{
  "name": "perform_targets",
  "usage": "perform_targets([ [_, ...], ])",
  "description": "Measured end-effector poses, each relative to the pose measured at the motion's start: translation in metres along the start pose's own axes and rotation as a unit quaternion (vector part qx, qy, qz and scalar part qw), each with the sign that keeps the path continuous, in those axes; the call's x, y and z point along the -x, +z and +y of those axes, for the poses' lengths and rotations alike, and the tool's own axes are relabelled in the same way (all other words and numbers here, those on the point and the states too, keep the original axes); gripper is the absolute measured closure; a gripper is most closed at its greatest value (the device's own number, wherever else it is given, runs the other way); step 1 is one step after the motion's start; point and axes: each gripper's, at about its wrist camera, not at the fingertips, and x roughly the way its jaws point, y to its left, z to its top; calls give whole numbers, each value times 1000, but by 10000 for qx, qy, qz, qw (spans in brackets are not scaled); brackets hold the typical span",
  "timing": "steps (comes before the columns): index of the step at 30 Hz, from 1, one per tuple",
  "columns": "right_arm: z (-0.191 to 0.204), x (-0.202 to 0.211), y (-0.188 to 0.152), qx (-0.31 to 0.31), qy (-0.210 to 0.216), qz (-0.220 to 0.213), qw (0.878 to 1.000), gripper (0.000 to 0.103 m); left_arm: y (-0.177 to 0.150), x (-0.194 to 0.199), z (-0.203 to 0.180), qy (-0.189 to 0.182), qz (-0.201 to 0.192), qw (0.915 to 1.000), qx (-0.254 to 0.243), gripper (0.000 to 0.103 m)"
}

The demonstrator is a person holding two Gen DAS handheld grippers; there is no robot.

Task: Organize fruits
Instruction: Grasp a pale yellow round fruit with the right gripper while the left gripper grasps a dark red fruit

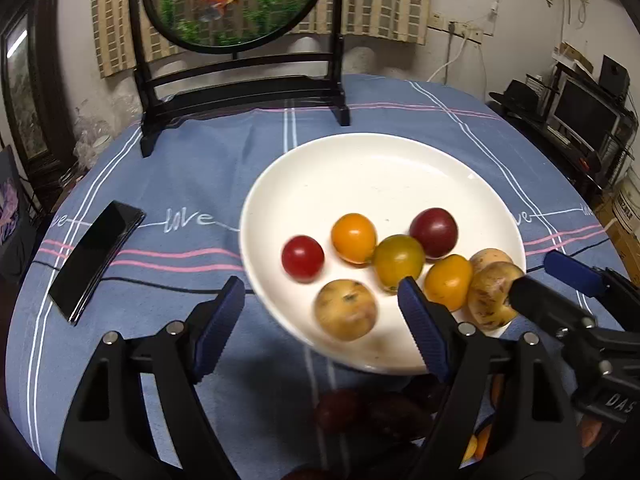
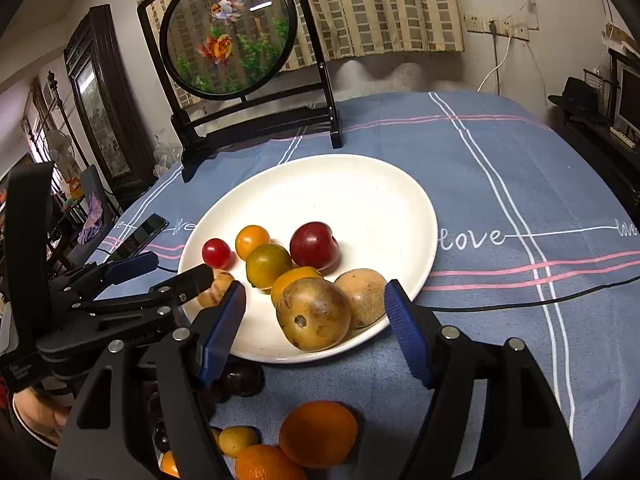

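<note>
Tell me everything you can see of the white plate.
The white plate is round, shallow and glossy, ceramic by its look, lying flat on the blue tablecloth. Its far half is bare; eight small fruits cluster at the near side, the brown ones against the rim. No gripper touches it. More fruit lies on the cloth just before it.

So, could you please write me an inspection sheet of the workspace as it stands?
Surface: blue striped tablecloth, flat.
Job's things: white round plate holding small red tomato, dark red plum, brown spotted round fruit and others; loose orange citrus fruit on the near cloth.
Clutter: black phone; round goldfish screen on black stand.
Grippers: left gripper and right gripper open, empty.
Cables: thin black cable across cloth.
Surroundings: checked curtain.
</note>
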Motion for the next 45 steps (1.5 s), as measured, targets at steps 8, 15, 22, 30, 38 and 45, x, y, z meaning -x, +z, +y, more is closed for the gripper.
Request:
perform_targets([
  [8,-2,1,-5,16,5,36,10000,31,-10,7,16,-84,48,9997,228,14],
  [15,-8,17,-23,15,132,57,9999,31,-31,21,23,-308,111,9993,183,13],
  [22,-9,55,-59,101,310,265,9991,31,-58,42,36,-361,69,9990,254,10],
  [30,13,73,-97,569,416,697,9951,31,-102,71,47,-457,164,9984,276,9],
  [38,37,65,-116,872,381,1040,9900,31,-113,77,47,-512,181,9982,269,8],
  [45,55,42,-117,1050,212,1275,9860,50,-122,70,53,-781,318,9950,533,8],
])
